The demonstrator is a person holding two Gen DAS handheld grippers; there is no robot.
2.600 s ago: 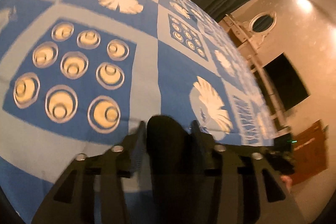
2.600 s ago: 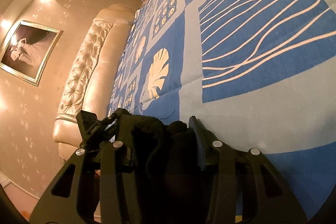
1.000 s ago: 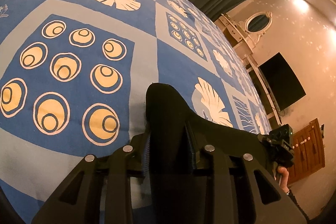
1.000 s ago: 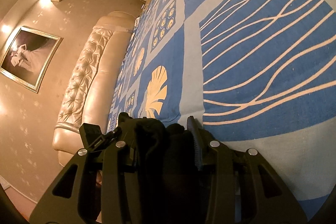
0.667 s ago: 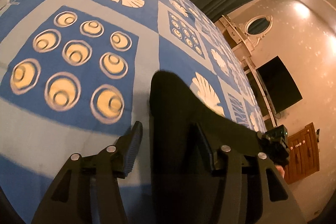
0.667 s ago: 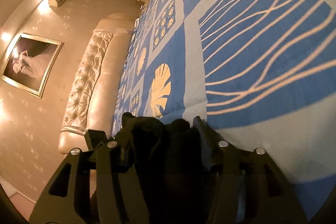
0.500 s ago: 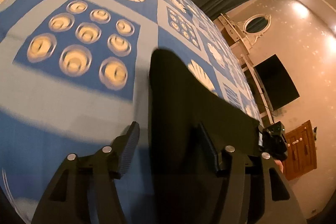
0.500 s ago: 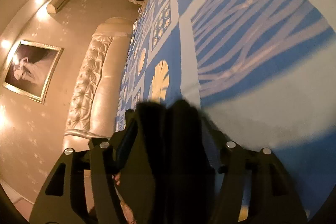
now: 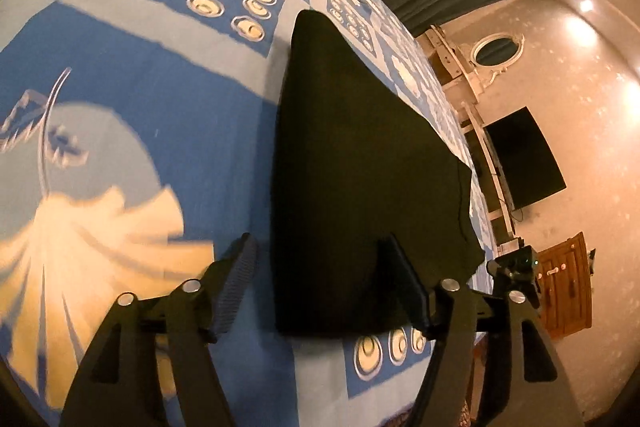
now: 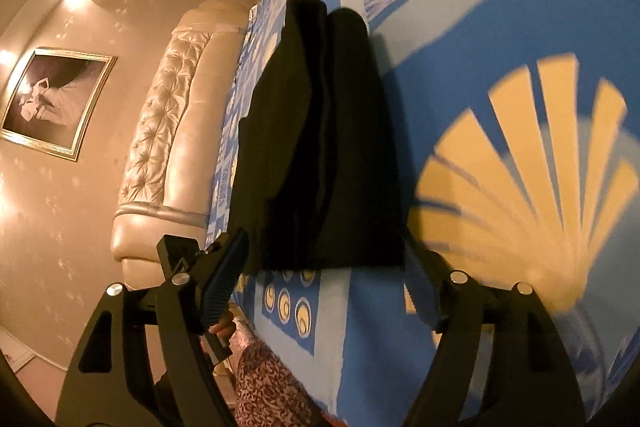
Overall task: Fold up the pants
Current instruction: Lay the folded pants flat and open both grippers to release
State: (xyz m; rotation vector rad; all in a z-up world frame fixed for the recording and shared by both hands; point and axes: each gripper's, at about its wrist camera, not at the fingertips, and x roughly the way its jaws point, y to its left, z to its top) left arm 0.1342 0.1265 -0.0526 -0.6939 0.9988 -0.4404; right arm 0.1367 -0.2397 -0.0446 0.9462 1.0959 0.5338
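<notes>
Left wrist view: your left tongs (image 9: 320, 283) spread wide, gripping nothing; black pants (image 9: 360, 155) lie folded flat on blue bedspread (image 9: 120, 107), near edge between fingers; fold looks laid.
Right wrist view: your right tongs (image 10: 324, 275) spread, empty, low over pants' (image 10: 320, 147) near edge; headboard (image 10: 176, 131) beyond pants.

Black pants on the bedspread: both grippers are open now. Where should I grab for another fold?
Probably the near straight edge of the black pants, left gripper and right gripper at its corners, coming from the bed's near side; they lie flat, tapering away.
</notes>
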